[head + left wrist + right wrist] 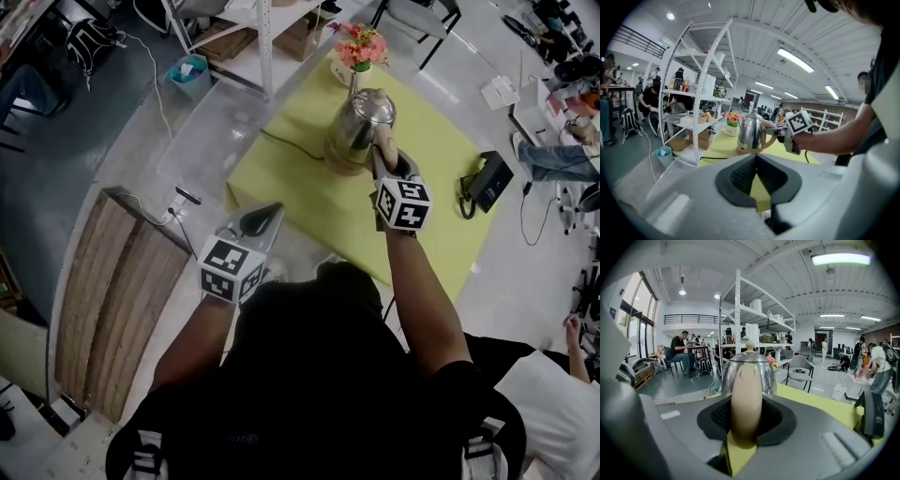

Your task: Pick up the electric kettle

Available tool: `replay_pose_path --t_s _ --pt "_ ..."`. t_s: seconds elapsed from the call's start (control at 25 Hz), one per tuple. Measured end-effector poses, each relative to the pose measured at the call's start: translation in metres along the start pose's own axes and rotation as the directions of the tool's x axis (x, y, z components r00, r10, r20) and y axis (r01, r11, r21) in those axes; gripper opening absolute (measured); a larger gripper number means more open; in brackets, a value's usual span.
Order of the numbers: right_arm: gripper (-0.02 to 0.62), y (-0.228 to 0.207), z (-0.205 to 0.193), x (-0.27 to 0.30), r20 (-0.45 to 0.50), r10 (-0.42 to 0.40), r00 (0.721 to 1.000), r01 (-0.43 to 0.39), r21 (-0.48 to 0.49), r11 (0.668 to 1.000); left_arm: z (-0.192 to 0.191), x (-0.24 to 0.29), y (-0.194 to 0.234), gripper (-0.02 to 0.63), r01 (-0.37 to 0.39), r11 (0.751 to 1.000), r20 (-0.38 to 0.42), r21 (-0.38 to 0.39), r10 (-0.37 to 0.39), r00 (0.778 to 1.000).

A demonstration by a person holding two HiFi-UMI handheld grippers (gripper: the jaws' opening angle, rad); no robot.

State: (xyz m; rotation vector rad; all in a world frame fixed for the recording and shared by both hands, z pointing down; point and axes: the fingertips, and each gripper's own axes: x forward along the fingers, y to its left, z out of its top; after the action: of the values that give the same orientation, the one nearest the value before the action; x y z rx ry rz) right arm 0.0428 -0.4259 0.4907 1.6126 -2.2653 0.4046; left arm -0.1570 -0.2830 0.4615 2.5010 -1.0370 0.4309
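While the person stood over the table (pixel 309 211) with its yellow-green cloth, the right gripper (pixel 383 156) reached forward across the cloth and was clenched on the beige handle (pixel 746 397) of the electric kettle (pixel 362 124), with both dark pads pressed against the sides of the handle. The steel kettle stood upright near the far side of the table, with its lid knob on top and a beige ring around its bottom; whether that bottom touched the cloth could not be told. A black cord (pixel 286 143) ran from beside the kettle toward the table's left edge. Just behind the kettle sat a pot of pink and orange flowers (pixel 359 47). The left gripper (pixel 265 217) hung well apart from the kettle, at the near left corner of the table, with its jaws closed tip to tip and nothing between them. A white shelf rack (pixel 701 93) stood to the left of the table, and a wooden pallet (pixel 112 291) lay on the floor at the left.
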Motion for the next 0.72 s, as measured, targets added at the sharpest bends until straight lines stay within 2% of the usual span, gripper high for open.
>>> replay_pose_path --t_s 0.24,0.72 --pt "0.1 -0.022 0.001 -0.012 0.017 -0.02 1.0 0.019 0.027 0.999 0.005 0.025 -0.014 0.002 0.042 0.999 -0.024 0.021 -0.041 0.999" --pt "0.098 -0.094 -0.009 -0.038 0.02 -0.106 0.994 0.104 0.082 0.991 0.017 0.077 -0.048 0.002 0.123 0.99 -0.069 0.066 -0.119 0.991"
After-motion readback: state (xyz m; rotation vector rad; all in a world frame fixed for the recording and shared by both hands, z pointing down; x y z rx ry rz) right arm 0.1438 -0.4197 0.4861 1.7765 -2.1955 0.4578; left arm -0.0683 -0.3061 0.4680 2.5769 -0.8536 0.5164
